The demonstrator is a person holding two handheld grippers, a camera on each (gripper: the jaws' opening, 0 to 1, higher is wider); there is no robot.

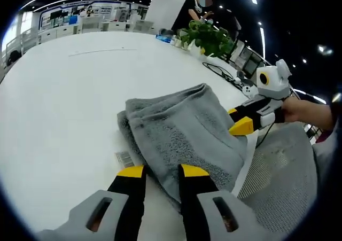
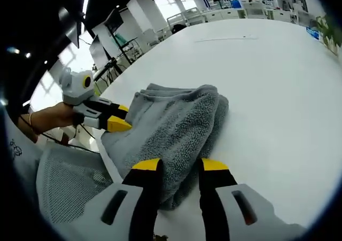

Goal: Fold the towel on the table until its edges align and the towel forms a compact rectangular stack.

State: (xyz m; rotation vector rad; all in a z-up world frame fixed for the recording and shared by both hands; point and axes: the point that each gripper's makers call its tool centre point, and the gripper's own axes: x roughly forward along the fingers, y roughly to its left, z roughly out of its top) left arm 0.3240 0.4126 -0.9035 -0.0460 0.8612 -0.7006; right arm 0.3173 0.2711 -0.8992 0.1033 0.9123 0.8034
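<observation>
A grey towel (image 1: 181, 129) lies folded in thick layers near the edge of the white table (image 1: 64, 102). In the left gripper view my left gripper (image 1: 161, 171) has the towel's near corner between its yellow-tipped jaws, shut on it. My right gripper (image 1: 239, 121) comes in from the right and grips the towel's right edge. In the right gripper view the towel (image 2: 176, 129) fills the gap of my right gripper (image 2: 180, 165), and my left gripper (image 2: 118, 118) holds its left edge. The fold ridge points away toward the table's middle.
A small label (image 1: 124, 157) lies on the table left of the towel. A potted plant (image 1: 208, 38) and cables (image 1: 224, 72) sit at the far right. A grey mesh chair (image 1: 283, 171) stands just below the table edge. Hands (image 2: 51, 118) hold the grippers. A person (image 1: 195, 8) stands far behind.
</observation>
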